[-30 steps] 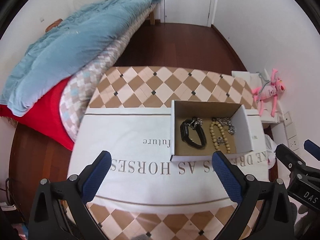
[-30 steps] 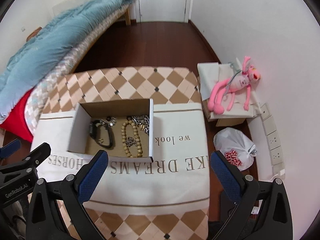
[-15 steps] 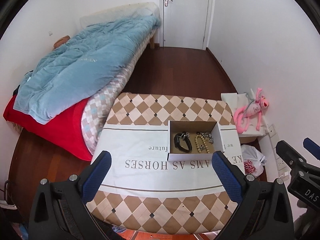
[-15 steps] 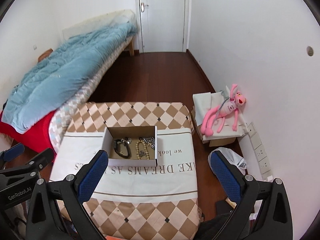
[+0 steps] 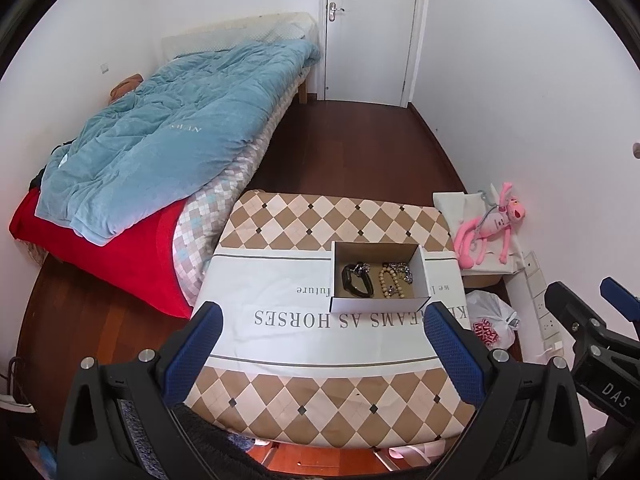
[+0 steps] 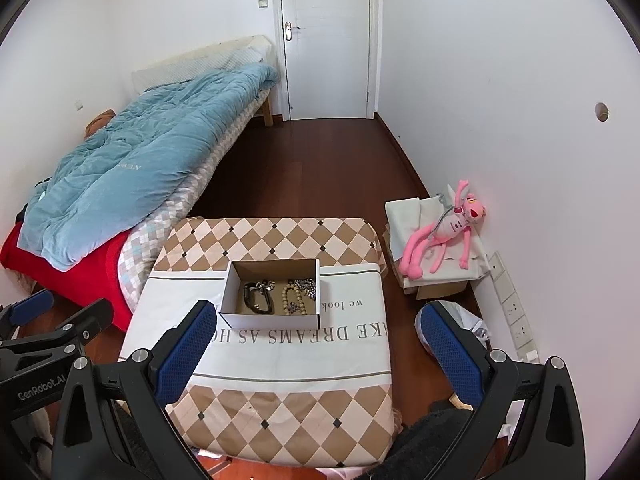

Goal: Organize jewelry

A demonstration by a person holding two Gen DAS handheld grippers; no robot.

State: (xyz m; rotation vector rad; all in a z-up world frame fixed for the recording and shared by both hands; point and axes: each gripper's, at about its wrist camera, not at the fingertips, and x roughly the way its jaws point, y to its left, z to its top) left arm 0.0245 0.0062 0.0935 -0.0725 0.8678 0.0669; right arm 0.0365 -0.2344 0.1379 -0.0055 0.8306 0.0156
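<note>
1. The left gripper [image 5: 320,344] hangs at the bottom of the left wrist view, its jaws spread wide with nothing between them, well above the tabletop [image 5: 320,396].
2. The right gripper [image 6: 316,344] sits at the bottom of the right wrist view, its jaws likewise spread wide and holding nothing.
3. A small open cardboard box [image 5: 378,304] stands on the tabletop, right of centre in the left wrist view and at centre in the right wrist view, on a white cloth [image 5: 280,344] printed with dark lettering.
4. Inside the box, a black watch [image 5: 354,280] lies toward its left side.
5. A loop of pale wooden beads [image 5: 390,284] lies to the right of the watch, in the middle of the box.
6. A silver chain [image 5: 404,270] lies bunched toward the box's upper right corner, touching the beads.
7. In the left wrist view, the right gripper shows at the lower right edge of the frame.
8. A bed with a blue quilt [image 5: 168,140] fills the upper left of both views.
9. A pink plush toy [image 6: 444,236] lies on a box by the wall at the right.
10. A white plastic bag [image 5: 490,324] lies on the floor, lower right in the left wrist view.
</note>
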